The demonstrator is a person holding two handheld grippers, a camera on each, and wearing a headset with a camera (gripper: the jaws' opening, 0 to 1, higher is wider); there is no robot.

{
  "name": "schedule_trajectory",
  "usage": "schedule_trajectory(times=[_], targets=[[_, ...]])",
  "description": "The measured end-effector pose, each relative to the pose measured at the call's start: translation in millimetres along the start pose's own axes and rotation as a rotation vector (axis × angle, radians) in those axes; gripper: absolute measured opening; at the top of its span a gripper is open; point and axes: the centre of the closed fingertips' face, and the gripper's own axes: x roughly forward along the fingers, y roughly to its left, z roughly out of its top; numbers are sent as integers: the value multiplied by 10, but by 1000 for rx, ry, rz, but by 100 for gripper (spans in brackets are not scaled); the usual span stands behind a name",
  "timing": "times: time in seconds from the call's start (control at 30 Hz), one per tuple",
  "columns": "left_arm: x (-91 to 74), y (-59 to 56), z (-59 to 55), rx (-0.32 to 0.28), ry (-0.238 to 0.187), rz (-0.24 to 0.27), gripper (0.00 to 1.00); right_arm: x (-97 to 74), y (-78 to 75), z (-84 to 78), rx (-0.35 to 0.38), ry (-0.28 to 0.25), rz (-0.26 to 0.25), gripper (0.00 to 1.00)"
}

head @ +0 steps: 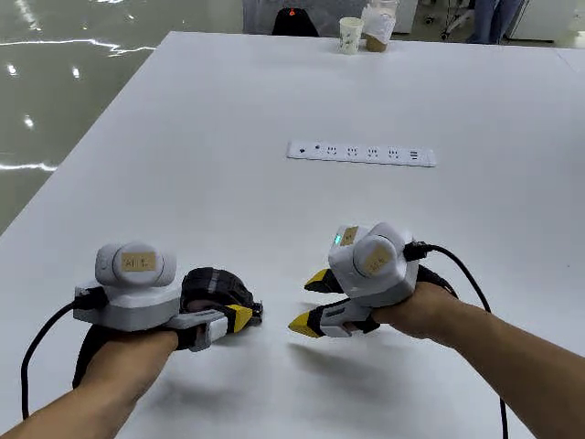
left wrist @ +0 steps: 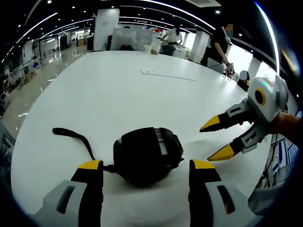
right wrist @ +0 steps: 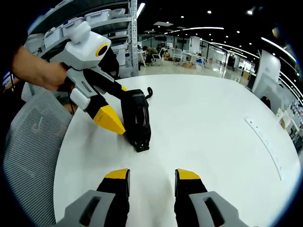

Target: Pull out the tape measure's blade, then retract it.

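Within left claw [left wrist: 144,166] (spread): tape measure [left wrist: 147,152]

The black tape measure [left wrist: 147,153] rests on the white table [head: 274,91], its thin strap [left wrist: 75,135] trailing loose.

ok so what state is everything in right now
tape measure: blade not drawn out, lying on the table
left gripper: open, jaws either side of the tape measure
right gripper: open, empty
power strip: nothing plugged in
paper cup: upright
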Motion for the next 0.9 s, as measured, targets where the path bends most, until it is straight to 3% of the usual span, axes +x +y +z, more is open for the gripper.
schedule_trajectory(times=[0.9], targets=[[-119,-188,-74,105,-28,-128,75,-425,78,-287,109,-50,-118,49]])
